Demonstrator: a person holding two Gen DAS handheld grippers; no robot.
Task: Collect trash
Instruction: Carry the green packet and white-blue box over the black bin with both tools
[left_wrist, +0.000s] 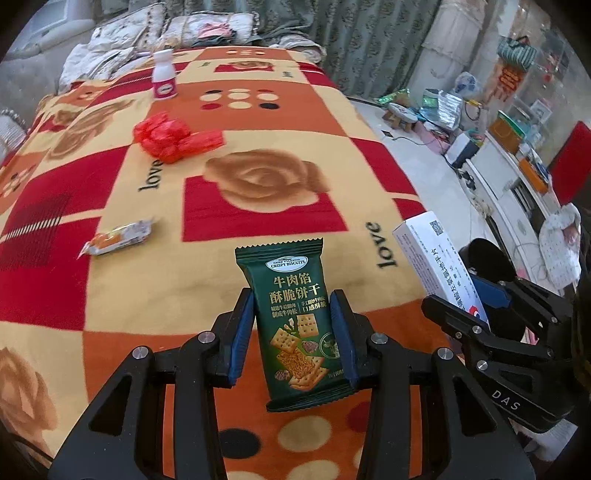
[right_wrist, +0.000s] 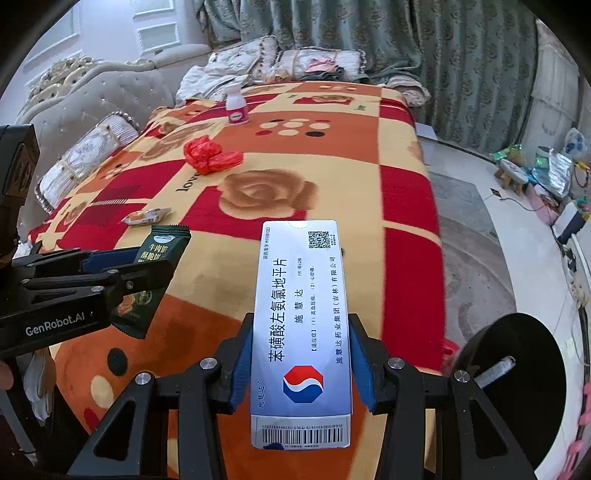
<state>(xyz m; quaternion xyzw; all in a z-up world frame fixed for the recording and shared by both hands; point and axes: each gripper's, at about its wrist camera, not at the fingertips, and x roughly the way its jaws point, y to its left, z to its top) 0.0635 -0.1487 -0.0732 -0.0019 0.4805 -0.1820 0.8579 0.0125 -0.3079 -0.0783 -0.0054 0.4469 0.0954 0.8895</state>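
My left gripper (left_wrist: 291, 314) is shut on a green biscuit packet (left_wrist: 295, 325) and holds it above the bed's near end; it also shows in the right wrist view (right_wrist: 155, 266). My right gripper (right_wrist: 301, 350) is shut on a white and blue medicine box (right_wrist: 301, 332), also seen in the left wrist view (left_wrist: 439, 266). On the blanket (left_wrist: 258, 221) lie a red crumpled bag (left_wrist: 173, 138), an orange and white snack wrapper (left_wrist: 118, 238) and a small white and pink bottle (left_wrist: 164, 75), standing upright at the far end.
Pillows (right_wrist: 258, 62) and a grey headboard (right_wrist: 92, 96) lie beyond the bed. A black round bin (right_wrist: 517, 369) stands at the bed's right side. Floor clutter and a small stool (right_wrist: 513, 177) sit at the right.
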